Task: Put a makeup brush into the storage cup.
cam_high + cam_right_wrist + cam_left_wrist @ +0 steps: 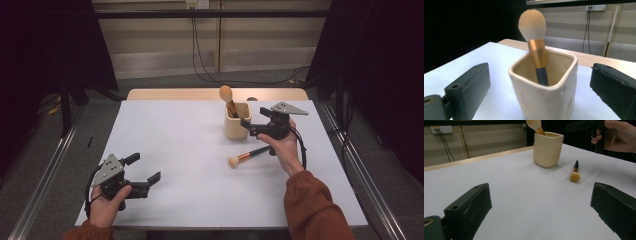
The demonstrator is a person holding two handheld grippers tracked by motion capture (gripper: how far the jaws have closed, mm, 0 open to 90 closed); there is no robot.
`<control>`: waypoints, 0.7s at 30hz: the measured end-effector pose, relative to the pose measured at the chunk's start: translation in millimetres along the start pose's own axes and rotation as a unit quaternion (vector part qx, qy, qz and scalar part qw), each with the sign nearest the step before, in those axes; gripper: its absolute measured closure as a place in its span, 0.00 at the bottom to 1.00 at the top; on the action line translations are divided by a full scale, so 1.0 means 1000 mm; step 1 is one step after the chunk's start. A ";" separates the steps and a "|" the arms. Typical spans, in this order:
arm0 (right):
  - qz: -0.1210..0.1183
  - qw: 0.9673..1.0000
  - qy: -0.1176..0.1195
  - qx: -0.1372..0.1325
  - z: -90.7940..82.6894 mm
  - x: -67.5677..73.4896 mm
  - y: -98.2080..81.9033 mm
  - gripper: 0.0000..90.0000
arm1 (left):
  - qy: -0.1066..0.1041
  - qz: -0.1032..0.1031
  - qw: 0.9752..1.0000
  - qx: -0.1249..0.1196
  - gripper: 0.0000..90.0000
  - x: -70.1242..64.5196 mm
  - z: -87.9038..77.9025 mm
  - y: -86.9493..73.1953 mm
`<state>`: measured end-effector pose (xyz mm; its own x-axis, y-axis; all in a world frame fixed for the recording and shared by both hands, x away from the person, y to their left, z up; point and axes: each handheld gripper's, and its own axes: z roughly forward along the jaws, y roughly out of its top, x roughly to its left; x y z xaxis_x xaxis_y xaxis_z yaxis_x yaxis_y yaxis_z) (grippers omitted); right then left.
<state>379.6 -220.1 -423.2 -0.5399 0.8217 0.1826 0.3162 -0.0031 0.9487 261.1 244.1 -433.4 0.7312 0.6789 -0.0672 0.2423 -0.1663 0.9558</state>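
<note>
Your right gripper (246,125), right of centre in the high view, has its jaws spread wide and grasps nothing; it sits just beside the cream cup (236,121), where the large brush (228,98) stands head up, leaning on the rim. A second brush (248,156) lies flat on the white table (175,150) just below the cup, and your left gripper (145,172), lower left, is released and empty too.

No readable text, labels, brands, numbers or signs anywhere on the table or the things around it.
</note>
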 end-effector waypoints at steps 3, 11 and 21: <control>0.000 1.000 -0.004 0.001 -0.006 0.001 -0.005 0.01 | 0.000 -0.001 1.000 -0.001 0.03 0.000 0.000 0.000; 0.019 1.000 -0.008 -0.001 -0.025 -0.003 -0.016 0.02 | 0.002 -0.001 1.000 0.000 0.03 0.000 0.000 0.000; -0.001 0.999 -0.032 0.018 -0.049 0.003 -0.026 0.02 | 0.005 -0.001 1.000 -0.002 0.03 0.000 -0.002 0.000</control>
<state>331.7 -245.2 -434.8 -0.4901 0.8565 0.1619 0.3428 0.0186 0.9392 259.8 245.1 -433.3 0.7237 0.6869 -0.0669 0.2421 -0.1619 0.9566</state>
